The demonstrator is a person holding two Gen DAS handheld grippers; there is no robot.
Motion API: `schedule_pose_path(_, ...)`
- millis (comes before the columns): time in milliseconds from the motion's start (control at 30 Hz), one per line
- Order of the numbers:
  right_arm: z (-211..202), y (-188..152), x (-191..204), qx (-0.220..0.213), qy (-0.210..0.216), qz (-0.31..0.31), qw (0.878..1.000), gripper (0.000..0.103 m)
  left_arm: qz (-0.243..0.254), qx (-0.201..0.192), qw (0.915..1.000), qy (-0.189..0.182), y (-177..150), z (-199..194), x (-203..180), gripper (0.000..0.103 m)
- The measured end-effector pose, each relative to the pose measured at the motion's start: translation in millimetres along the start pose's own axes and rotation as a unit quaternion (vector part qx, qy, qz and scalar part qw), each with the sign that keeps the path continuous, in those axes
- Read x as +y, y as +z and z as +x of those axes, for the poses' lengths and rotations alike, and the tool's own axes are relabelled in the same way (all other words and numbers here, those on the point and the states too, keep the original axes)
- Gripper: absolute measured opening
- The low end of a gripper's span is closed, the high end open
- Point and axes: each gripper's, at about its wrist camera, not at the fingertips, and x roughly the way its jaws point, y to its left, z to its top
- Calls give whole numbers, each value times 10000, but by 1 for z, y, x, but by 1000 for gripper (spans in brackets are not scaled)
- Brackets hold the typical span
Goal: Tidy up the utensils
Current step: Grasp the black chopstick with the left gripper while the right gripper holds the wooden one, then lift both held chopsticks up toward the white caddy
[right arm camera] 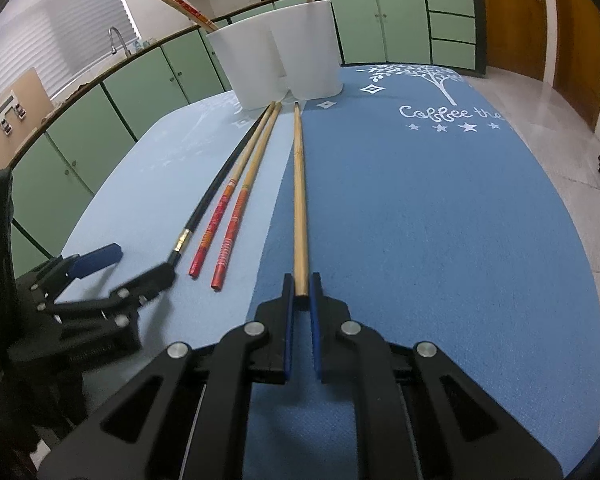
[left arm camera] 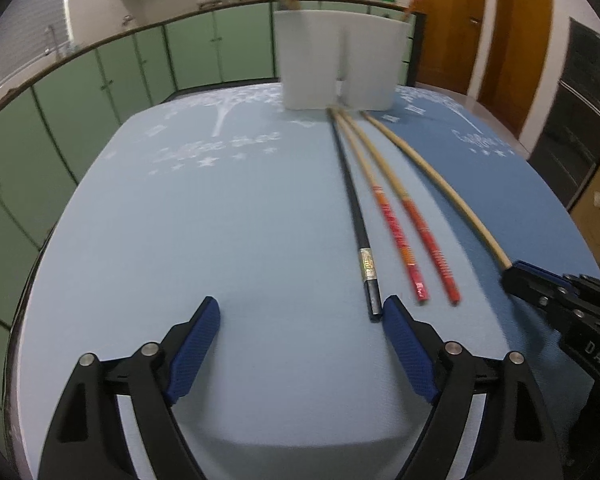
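Plain chopstick point(right arm camera: 300, 200) end sits clamped between the right gripper point(right arm camera: 301, 292) jaws.

Indoor lighting: even, moderately dim, cool-toned. Shadows: soft, cast beneath the gripper fingers. Motion blur is seen in the left wrist view, notably on the white holder point(left arm camera: 338, 60). Fisheye curvature and dark vignetting are shown at edges.

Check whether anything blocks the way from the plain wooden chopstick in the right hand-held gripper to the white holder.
Nothing visible does. The right hand-held gripper grips the wooden chopstick by its near end; bare mat runs up to the white holder. The other chopsticks lie left of it.
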Motion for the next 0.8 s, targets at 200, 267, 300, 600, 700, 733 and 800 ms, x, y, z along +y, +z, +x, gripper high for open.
schedule_pose_path(200,0,0,3,3,18,-127,9999,14,-39,-23,10000,-58,-1,-1,0,82)
schedule_pose_path(267,0,-1,4,10,-2,-174,9998,14,-31,-23,10000,-73,0,1,-2,80)
schedule_pose_path(300,0,0,4,12,-2,-175,9998,14,-22,-27,9999,-102,0,1,-3,80)
schedule_pose_path(600,4,2,4,15,52,-163,9999,14,19,-117,9998,-141,1,-1,-8,59)
schedule_pose_path(700,4,2,4,12,21,-176,9998,11,58,-142,9997,-187,1,-2,-13,39)
schedule_pose_path(733,4,2,4,10,1,-169,9999,9,56,-147,9997,-208,1,-2,-15,27)
schedule_pose_path(800,4,2,2,6,-6,-127,9999,7,84,-151,9995,-263,2,-1,-20,15)
